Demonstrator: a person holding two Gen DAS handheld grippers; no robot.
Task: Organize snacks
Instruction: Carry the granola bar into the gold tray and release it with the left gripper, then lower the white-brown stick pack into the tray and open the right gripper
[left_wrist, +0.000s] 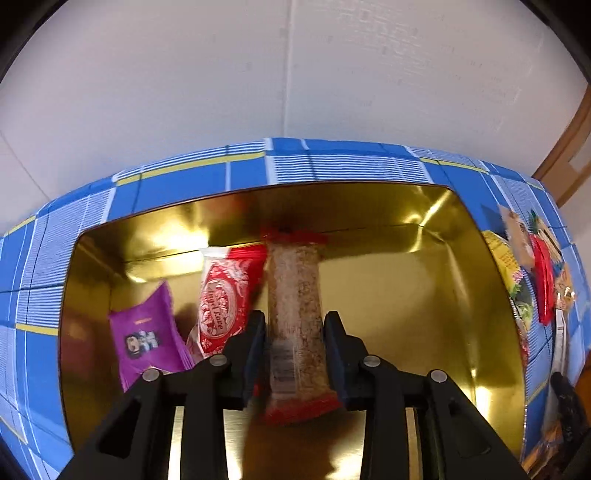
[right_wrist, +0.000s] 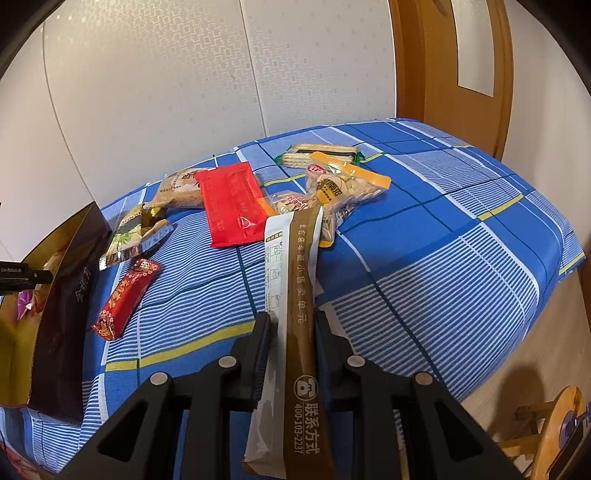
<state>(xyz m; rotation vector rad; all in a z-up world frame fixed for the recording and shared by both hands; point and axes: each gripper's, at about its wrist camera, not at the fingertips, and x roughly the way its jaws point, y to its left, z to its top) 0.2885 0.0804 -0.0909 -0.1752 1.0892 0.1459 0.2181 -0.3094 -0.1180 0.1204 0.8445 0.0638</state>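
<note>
Left gripper (left_wrist: 295, 343) is over the open gold-lined box (left_wrist: 424, 280); its jaws sit narrowly apart, one on each side of a clear-wrapped grain bar with red crimped ends (left_wrist: 295, 314). Blur prevents confirming whether the pads press on it. Inside the box lie a purple sachet with a small cartoon figure (left_wrist: 146, 338) and a red-and-white packet reading "Angel Love" (left_wrist: 221, 306).

Right gripper (right_wrist: 291, 332) is nearly closed, clamping a long white-and-brown flat packet (right_wrist: 295, 295) printed with Chinese characters and "400-103-2237". The packet is held above the blue checked tablecloth (right_wrist: 443, 258).

On the cloth lie a plain red pouch (right_wrist: 231, 205), a small red patterned bar (right_wrist: 127, 299), an orange-topped bag of seeds (right_wrist: 343, 188) and a green-edged biscuit pack (right_wrist: 319, 153). The box's dark outer wall (right_wrist: 66, 325) carries gold characters.
</note>
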